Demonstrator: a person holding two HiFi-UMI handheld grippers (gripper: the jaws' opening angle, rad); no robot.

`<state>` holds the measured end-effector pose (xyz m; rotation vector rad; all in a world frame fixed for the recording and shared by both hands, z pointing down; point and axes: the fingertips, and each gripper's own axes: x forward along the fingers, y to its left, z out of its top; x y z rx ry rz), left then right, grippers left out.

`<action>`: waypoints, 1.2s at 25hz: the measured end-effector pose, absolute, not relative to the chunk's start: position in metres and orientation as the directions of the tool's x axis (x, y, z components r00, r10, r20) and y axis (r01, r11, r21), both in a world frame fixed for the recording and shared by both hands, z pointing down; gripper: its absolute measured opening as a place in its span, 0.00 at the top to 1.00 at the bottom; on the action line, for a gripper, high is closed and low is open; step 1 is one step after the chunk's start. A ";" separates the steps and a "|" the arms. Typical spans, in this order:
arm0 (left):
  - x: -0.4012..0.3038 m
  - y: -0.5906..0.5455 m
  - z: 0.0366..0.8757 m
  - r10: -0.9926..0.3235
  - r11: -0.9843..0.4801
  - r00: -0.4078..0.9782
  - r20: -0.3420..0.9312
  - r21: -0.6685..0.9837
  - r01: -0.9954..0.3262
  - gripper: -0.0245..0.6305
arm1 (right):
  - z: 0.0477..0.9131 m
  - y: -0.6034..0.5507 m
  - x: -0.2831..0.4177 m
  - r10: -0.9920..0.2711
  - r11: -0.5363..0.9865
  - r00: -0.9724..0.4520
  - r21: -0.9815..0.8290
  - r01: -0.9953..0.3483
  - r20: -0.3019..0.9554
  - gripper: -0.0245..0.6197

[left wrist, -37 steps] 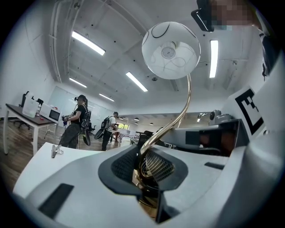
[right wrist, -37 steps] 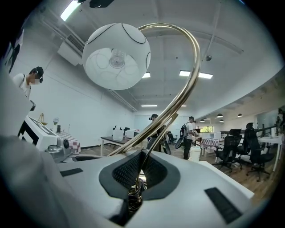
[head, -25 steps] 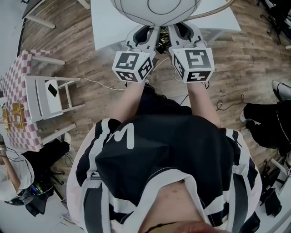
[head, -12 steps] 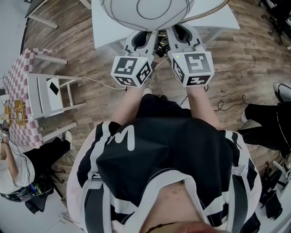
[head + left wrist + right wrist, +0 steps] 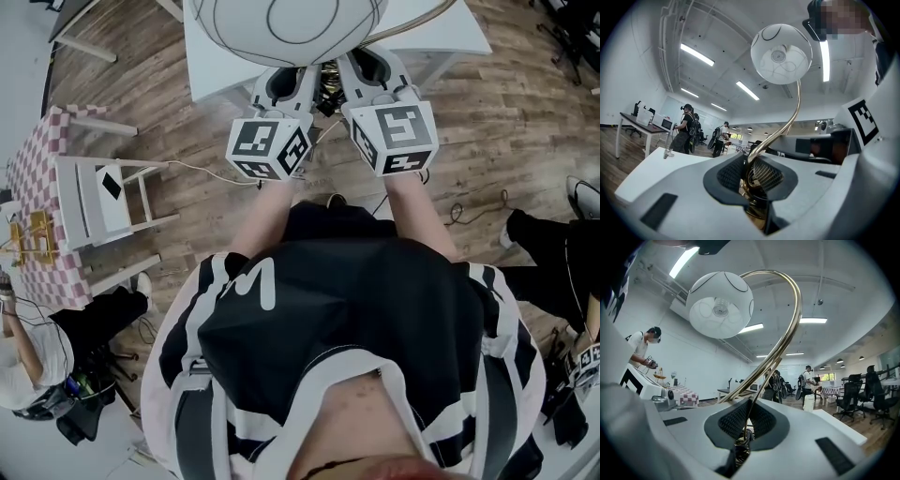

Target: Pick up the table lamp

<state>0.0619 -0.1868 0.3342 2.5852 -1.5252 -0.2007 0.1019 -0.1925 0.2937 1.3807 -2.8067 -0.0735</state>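
I'm working from the left. My left tongs (image 5: 749,174) are pointing level, and their jaws are standing narrow with the dark ribbed pads pressing on the foot of the table lamp (image 5: 781,54), right where the gold stem (image 5: 790,123) is leaving a coil of gold metal.

From that grip the stem is climbing almost straight up, leaning a little to the right in the left gripper view. It is carrying the white globe shade (image 5: 286,19) overhead and slightly ahead of the tongs. So the lamp's long axis is running upright, square to the way both tongs are pointing.

In the head view the shade is hanging over the near edge of the white counter (image 5: 208,58). The two tongs are sitting just this side of that edge, over the wooden floor, so I'm judging the lamp to be carried by me and not by the counter.

My right tongs (image 5: 746,420) are lying just beside the left pair and are also level. Their jaws are drawn in tight on the same low part of the stem, which is sweeping up and arching back left to the globe.

Neither hand is nearer, since both are on it. With the weight riding high, I'm judging that any further lift is depending on raising both together, straight up.
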 end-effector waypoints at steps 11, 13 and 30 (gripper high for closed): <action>0.044 -0.163 0.329 -0.870 -0.491 0.488 -0.063 0.175 -0.853 0.88 | 0.288 -0.170 0.084 -0.795 0.606 -0.607 0.048 -0.794 -0.019 0.94; 0.039 -0.153 0.328 -0.870 -0.492 0.490 -0.060 0.179 -0.852 0.88 | 0.288 -0.159 0.079 -0.796 0.604 -0.605 0.047 -0.796 -0.018 0.94; -0.024 -0.014 0.316 -0.854 -0.519 0.517 -0.056 0.152 -0.841 0.88 | 0.278 -0.019 0.017 -0.813 0.582 -0.582 0.008 -0.813 -0.030 0.94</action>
